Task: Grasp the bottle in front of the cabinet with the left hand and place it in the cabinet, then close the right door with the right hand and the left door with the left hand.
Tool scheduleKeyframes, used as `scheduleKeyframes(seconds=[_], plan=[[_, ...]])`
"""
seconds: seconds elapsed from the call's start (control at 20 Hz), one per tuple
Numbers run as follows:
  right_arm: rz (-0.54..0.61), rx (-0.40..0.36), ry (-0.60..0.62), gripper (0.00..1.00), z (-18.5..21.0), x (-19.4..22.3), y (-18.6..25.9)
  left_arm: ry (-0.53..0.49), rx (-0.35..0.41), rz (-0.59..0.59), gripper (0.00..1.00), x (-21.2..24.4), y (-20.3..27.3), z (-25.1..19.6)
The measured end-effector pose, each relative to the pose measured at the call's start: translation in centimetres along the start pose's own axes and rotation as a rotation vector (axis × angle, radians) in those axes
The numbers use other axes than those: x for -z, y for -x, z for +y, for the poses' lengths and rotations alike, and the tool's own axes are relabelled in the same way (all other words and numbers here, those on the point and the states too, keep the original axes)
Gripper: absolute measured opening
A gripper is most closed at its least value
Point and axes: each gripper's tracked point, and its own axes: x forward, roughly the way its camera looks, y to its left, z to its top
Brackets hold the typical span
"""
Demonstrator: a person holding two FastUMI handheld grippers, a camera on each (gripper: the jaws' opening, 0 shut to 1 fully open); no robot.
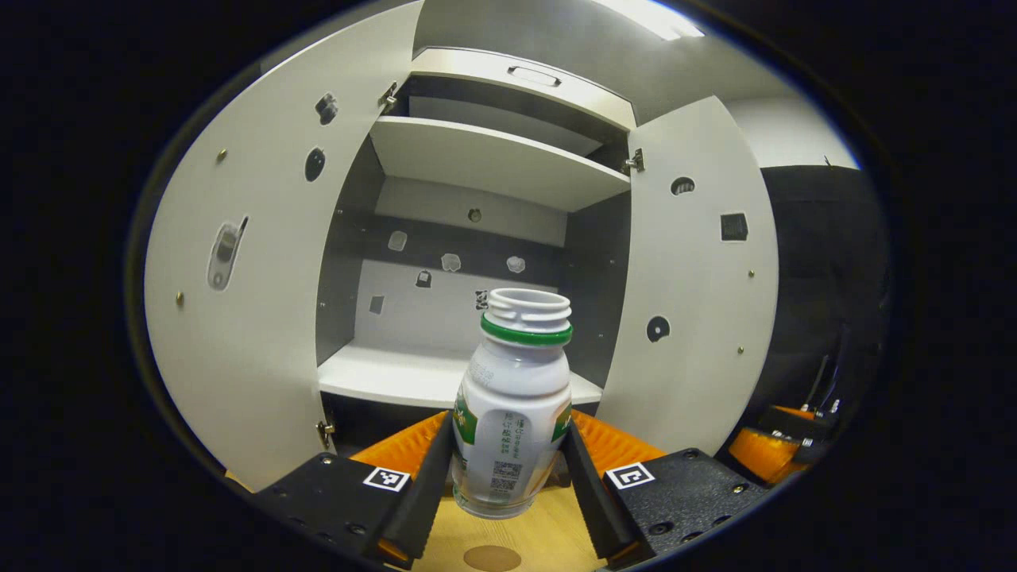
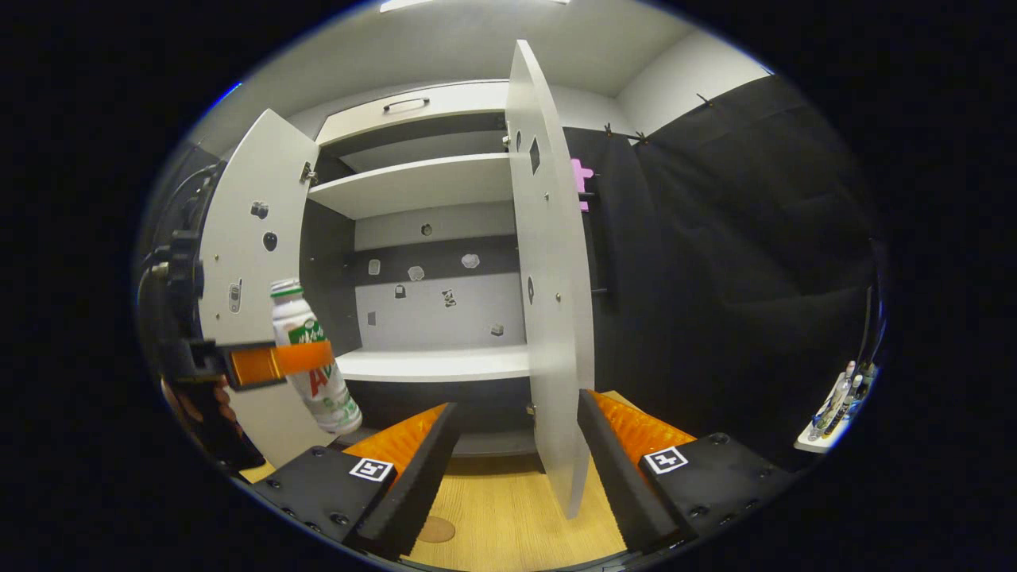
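- My left gripper (image 1: 508, 477) is clenched on the bottle (image 1: 515, 413): both fingers press on its lower body, one on each side, so the grasp is made, as I judge it.
- In the left gripper view the bottle stands upright between my fingers, its open white neck with the green ring at the top, its base clear above the wooden table (image 1: 540, 532).
- The bottle is not yet in the cabinet (image 1: 477, 159). It hangs in front of the opening, near the front edge of the lower shelf (image 1: 381, 377), and that shelf lies farther off than the bottle.
- In the right gripper view the bottle (image 2: 311, 357) shows at the far left, tilted a little, gripped by the other gripper's orange finger, just beside the left door (image 2: 254, 262).
- My right gripper (image 2: 512, 453) is released and carries nothing. Its fingers stand apart, and the edge of the right door (image 2: 552, 318) shows between them; whether a finger touches the door I cannot tell.
- Both doors stand wide open, so neither closing is done.
- Left to do, as I see it: carry the bottle forward onto the lower shelf and let go, then push the right door shut with my right gripper and the left door with my left.
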Motion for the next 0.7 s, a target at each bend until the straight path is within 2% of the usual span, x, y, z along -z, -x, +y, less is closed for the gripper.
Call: scheduleKeyframes(seconds=[0.2,0.35,0.5,0.7], plan=[[-0.016,0.042,-0.007,0.98,-1.2,0.0,1.0,-0.046,-0.013,-0.045,0.76,-6.3,-4.8,1.3],[-0.015,0.089,-0.024,0.98,-3.1,0.2,1.9,-0.083,-0.023,-0.061,0.76,-8.9,-9.2,1.3],[-0.018,0.163,-0.035,0.98,-5.7,0.3,2.8,-0.105,-0.037,-0.066,0.75,-9.5,-13.8,1.2],[-0.036,0.259,-0.048,0.98,-9.3,-0.2,4.6,-0.046,-0.084,0.023,0.75,-6.2,-20.6,2.8]])
